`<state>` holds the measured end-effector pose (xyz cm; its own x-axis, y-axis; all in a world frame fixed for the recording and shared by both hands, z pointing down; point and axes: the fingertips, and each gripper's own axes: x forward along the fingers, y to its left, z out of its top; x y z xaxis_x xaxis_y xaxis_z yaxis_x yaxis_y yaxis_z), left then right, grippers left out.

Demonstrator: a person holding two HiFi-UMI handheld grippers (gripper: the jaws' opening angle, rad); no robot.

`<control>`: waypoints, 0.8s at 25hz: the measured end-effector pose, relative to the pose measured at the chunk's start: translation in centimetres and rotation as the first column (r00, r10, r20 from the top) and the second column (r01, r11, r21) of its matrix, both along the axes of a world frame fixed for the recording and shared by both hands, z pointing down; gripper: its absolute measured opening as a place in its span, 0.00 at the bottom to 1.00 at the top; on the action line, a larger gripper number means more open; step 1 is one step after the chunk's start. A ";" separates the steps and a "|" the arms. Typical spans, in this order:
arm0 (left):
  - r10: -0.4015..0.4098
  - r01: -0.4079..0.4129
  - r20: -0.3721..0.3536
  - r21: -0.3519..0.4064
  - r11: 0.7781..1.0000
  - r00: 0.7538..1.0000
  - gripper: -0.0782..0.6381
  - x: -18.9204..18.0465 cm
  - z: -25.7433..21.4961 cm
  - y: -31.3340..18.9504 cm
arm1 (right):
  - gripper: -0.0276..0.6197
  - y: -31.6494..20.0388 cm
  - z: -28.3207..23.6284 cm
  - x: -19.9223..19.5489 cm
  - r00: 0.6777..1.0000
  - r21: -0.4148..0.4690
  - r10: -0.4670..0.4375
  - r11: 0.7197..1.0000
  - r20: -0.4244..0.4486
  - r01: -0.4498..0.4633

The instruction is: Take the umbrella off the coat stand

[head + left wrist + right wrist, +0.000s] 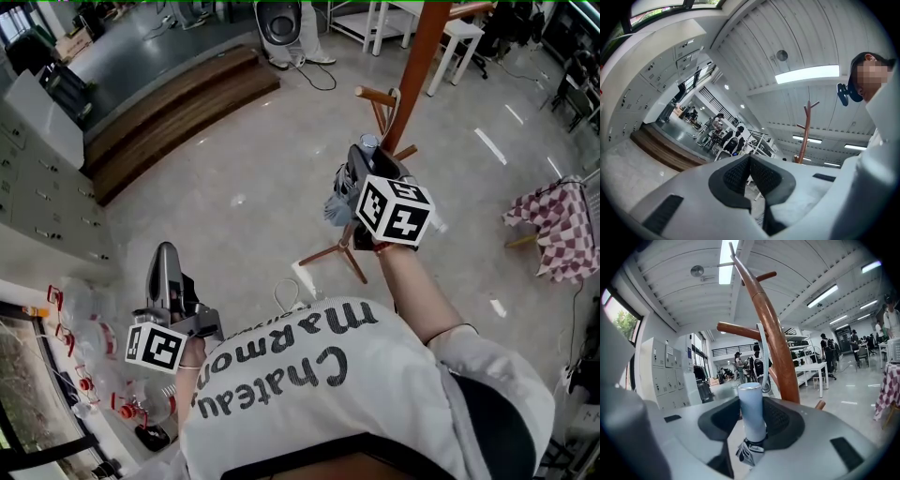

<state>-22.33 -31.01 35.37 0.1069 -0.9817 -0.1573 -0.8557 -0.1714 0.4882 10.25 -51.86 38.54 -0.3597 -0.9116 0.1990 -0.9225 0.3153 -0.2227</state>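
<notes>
The umbrella's pale blue handle stands upright between the jaws of my right gripper, which is shut on it. Its thin strap runs up to a peg of the brown wooden coat stand and hangs over it. In the head view my right gripper is close against the stand's pole, with the folded grey-blue umbrella cloth hanging under it. My left gripper is held low at the left, away from the stand. Its jaws are shut on nothing.
The stand's legs spread over the pale floor. A wooden step and grey lockers lie to the left, and a checked cloth to the right. Behind the stand is a white table. Plastic bottles sit at lower left.
</notes>
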 end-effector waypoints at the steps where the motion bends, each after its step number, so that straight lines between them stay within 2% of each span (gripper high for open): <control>1: 0.002 -0.002 -0.001 0.002 1.000 1.000 0.14 0.1 0.0 0.1 | 0.29 0.1 -0.1 0.1 1.000 0.002 0.000 1.000 0.001 0.000; 20: 0.021 -0.021 -0.005 0.020 1.000 1.000 0.14 0.1 -0.7 1.5 | 0.29 2.9 -2.8 -0.2 1.000 0.048 -0.018 0.999 0.003 0.018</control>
<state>-22.24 -29.50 34.68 0.1268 -0.9759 -0.1777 -0.8493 -0.1993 0.4888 10.03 -48.95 35.74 -0.3768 -0.9133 0.1543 -0.9158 0.3424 -0.2100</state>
